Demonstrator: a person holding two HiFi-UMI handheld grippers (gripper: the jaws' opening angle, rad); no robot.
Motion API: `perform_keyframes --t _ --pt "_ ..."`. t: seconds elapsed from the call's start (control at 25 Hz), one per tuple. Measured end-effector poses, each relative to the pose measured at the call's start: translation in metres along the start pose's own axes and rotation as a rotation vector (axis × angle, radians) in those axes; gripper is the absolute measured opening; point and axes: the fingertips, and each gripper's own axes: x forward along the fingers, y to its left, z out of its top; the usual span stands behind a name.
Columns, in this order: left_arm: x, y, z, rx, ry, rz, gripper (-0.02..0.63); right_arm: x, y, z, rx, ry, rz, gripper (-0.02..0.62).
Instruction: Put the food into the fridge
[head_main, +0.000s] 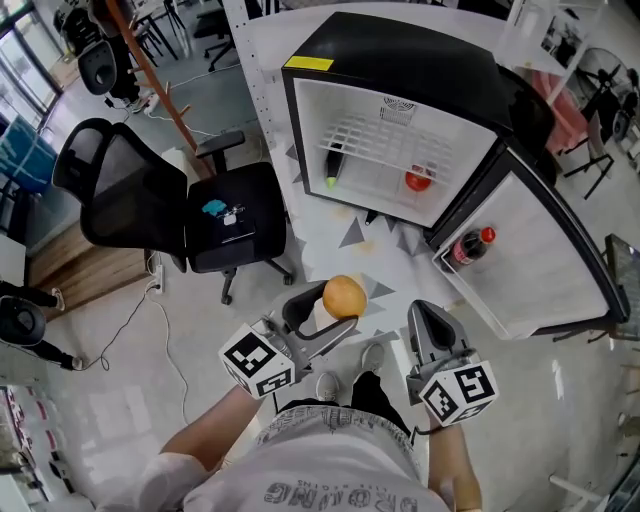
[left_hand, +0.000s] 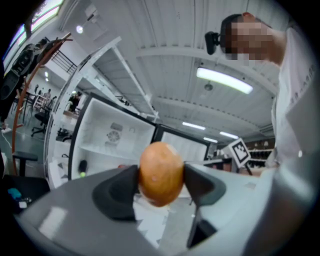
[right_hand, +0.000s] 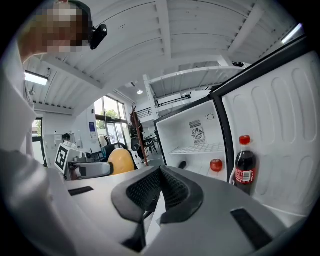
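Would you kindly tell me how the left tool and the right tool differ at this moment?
The left tool is clamped on a round orange fruit, while the right tool holds nothing. The left tool's jaws stand wide apart around the fruit; the right tool's jaws are pressed together. Both are grey and point towards the open black mini fridge.

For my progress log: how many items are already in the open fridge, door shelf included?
3: a dark green-tipped item at the left, a red fruit at the right, a cola bottle in the door shelf. More may be hidden.
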Motion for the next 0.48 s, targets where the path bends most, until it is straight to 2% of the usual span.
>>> perform_keyframes --t 0.48 --pt "0.081 0.027 0.003 -0.002 0.026 0.014 0.296 0.025 -0.058 0.019 -0.012 -0.007 0.035 0.002"
